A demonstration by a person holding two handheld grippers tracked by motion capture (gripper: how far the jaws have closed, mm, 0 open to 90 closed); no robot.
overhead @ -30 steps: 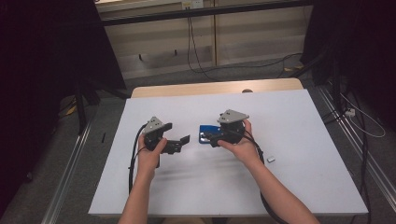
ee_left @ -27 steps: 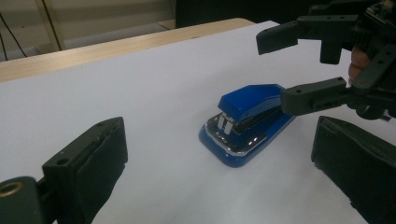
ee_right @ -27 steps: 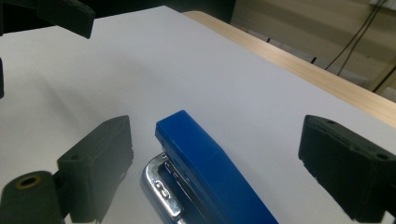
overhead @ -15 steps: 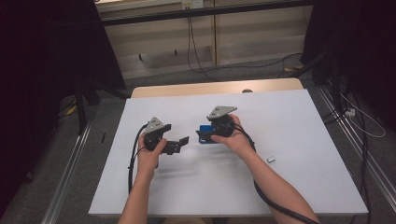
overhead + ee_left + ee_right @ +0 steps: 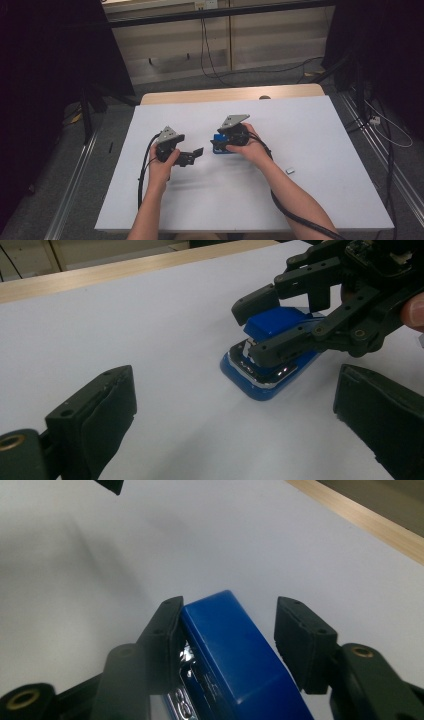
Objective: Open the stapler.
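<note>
A blue stapler (image 5: pixel 222 151) with a metal strip lies flat on the white table (image 5: pixel 325 130), near its middle. My right gripper (image 5: pixel 217 142) reaches down over it from the right. Its jaws straddle the stapler (image 5: pixel 235 645) and have just been closing. One pad (image 5: pixel 165 625) lies against the stapler's side, while the other pad (image 5: pixel 300 640) still stands off it by a gap. The left gripper view shows the same right gripper (image 5: pixel 255 330) straddling the stapler (image 5: pixel 272 325). My left gripper (image 5: pixel 192 156) rests to the stapler's left, open and holding nothing, pointing at it.
A small grey piece (image 5: pixel 290 170) lies on the table to the right of my right forearm. A wooden strip (image 5: pixel 200 95) forms the table's far edge. Cables trail from both grippers toward the near edge.
My right gripper has shifted left and down over the stapler, and its jaws have narrowed around it. The left gripper has stayed put.
</note>
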